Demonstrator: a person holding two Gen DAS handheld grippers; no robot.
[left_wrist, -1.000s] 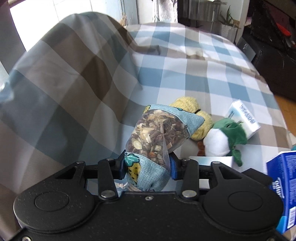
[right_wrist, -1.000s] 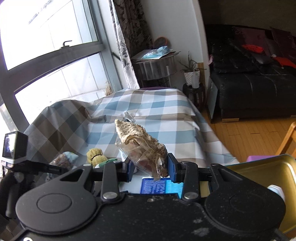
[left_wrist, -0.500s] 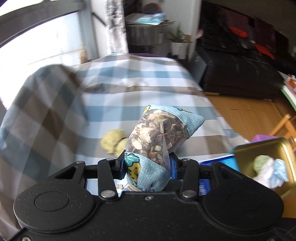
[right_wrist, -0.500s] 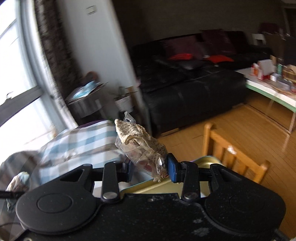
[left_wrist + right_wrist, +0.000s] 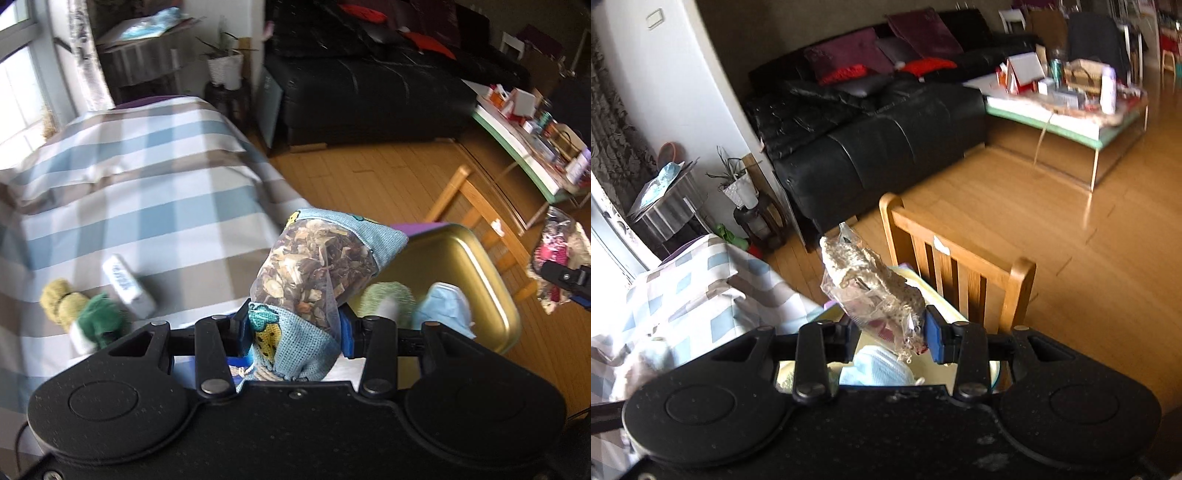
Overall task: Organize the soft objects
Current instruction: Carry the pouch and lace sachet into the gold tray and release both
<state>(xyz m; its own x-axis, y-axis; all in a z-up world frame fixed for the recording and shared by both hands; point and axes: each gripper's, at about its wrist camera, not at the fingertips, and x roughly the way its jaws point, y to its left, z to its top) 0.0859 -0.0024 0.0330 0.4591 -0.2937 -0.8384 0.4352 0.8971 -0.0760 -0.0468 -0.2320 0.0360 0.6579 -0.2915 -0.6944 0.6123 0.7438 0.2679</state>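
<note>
Gold tray (image 5: 491, 280) already holds two soft items; left gripper (image 5: 293, 326) clamps blue sachet (image 5: 317, 266), right gripper (image 5: 888, 334) clamps beige sachet (image 5: 871, 291), plush toy (image 5: 92, 317) left of tray remains.

No legible text. Small white rectangular tissue pack (image 5: 127, 286) on the blue-and-brown checked cloth (image 5: 155, 192): blue printing, blurred beyond reading. Packages on the green-edged glass coffee table (image 5: 1067, 125): labels too small to decipher
</note>
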